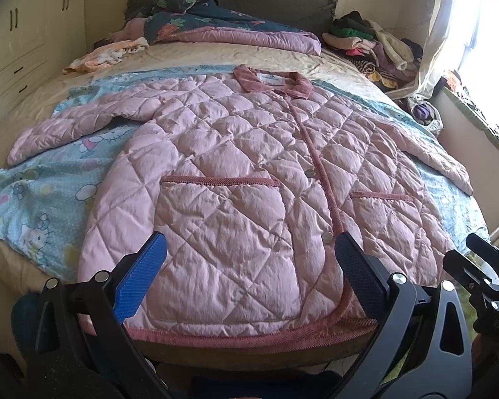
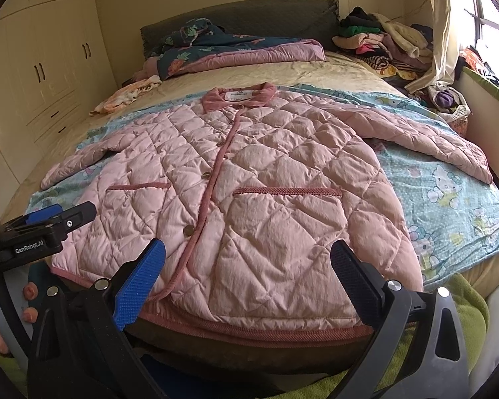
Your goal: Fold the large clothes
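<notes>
Pink quilted jacket (image 1: 236, 179) lies flat, front up and buttoned, on a light blue cartoon-print sheet (image 1: 40, 193) across the bed (image 1: 189, 56). Collar (image 1: 272, 81) points toward the headboard; both sleeves spread outward; hem (image 1: 249, 332) sits at the near bed edge.

My left gripper (image 1: 249, 279) hangs just above the hem, jaws spread wide, holding nothing; its fingers frame the jacket's left pocket (image 1: 223, 206).

My right gripper (image 2: 249, 282) is likewise wide open and empty, over the hem on the other pocket's side. Whether either gripper's fingers touch the fabric I cannot tell from these angles.

A pile of clothes (image 1: 372, 43) sits at the far corner of the bed by the window; a folded quilt (image 1: 243, 33) lies near the headboard.
</notes>
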A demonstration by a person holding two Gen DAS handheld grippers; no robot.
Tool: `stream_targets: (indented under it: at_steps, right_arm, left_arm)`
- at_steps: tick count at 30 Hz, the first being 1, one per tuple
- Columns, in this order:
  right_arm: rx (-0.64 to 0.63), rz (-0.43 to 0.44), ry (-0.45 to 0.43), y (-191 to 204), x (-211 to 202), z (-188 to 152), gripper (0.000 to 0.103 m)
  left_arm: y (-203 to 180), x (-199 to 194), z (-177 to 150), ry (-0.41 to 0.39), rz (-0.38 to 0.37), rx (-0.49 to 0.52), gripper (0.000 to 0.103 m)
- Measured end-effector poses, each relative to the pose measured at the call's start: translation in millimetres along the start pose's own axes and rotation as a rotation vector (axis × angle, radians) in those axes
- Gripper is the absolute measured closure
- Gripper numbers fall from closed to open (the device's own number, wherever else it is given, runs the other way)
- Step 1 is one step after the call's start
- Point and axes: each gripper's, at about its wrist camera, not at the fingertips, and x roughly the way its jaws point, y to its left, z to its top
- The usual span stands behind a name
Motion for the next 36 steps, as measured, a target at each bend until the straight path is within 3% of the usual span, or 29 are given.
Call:
stream_targets:
  at_steps: [8, 23, 29, 36]
  right_arm:
    - [-0.002, -0.011, -0.001, -8.5, 14.7, 21.6, 0.004]
    - [0.023, -0.049, -0.029, -34.3, 45.8, 100.6, 0.004]
    - [0.071, -0.048, -0.027, -51.9, 61.0, 127.3, 0.004]
    - [0.161, -0.110, -0.025, -94.6, 81.4, 145.9, 0.004]
  left_arm:
    - [-0.2, 19.1, 26.3, 0.005, -0.004, -0.006, 0.008]
    - [-9.7, 55.5, 94.0, 0.025, -0.020, -0.027, 0.008]
    - [-12.8, 68.9, 122.3, 0.024, -0.031, -0.028, 0.008]
    - [-23.1, 92.7, 147.9, 0.043, -0.052, -0.022, 0.008]
